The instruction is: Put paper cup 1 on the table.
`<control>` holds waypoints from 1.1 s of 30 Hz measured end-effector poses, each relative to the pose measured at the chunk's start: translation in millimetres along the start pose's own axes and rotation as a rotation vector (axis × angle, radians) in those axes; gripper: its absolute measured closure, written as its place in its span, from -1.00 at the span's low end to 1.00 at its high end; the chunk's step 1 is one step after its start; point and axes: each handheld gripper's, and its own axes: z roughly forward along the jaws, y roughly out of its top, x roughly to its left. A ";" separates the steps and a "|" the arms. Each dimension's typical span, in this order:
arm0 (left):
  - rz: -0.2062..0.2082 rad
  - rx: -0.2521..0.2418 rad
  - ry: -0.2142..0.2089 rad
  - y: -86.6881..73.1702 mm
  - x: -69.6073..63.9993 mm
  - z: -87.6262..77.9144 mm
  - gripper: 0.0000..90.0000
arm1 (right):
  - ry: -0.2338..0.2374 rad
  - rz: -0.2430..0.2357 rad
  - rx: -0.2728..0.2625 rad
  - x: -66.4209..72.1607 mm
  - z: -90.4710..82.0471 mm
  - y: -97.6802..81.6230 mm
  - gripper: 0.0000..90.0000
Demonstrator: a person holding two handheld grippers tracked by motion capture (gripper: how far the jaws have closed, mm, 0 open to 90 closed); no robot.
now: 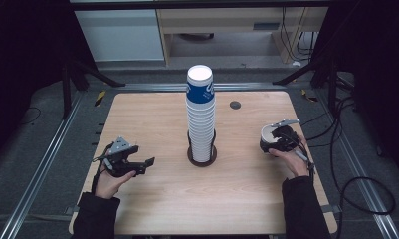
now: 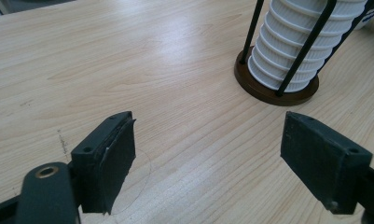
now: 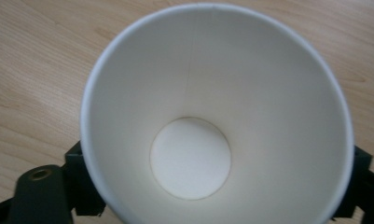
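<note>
— Standing mid-surface, what's that?
— A tall stack of white ribbed paper cups (image 1: 201, 117), blue-printed cup on top, in a black wire holder with a round brown base (image 2: 268, 89), on the pale wooden surface (image 1: 157, 124).
— And the claws?
— Left claw (image 1: 148, 165) gapes wide, holding nothing. Right claw (image 1: 272, 142) clamps a single white paper cup (image 3: 217, 116) (mouth facing its camera), right of the stack.

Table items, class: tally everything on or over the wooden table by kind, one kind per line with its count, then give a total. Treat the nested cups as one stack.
Cup stacks: 1, the paper cup stack
Cup holders: 1, the brown-based holder
Single paper cups: 1, the loose cup in the right gripper
Grippers: 2, that one and the left gripper
Total: 5
</note>
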 end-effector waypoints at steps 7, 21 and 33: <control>0.002 -0.002 0.000 0.3 -0.4 -0.7 -0.62 | 0.015 0.000 -0.003 0.1 0.0 -2.0 -0.84; 0.000 -0.012 0.000 0.9 -0.3 -2.5 -0.63 | 0.033 0.045 -0.081 0.8 -25.1 -24.2 -0.88; -0.013 -0.001 0.020 0.8 0.0 -2.2 -0.51 | 0.092 0.021 -0.172 16.7 -61.1 -40.0 -0.81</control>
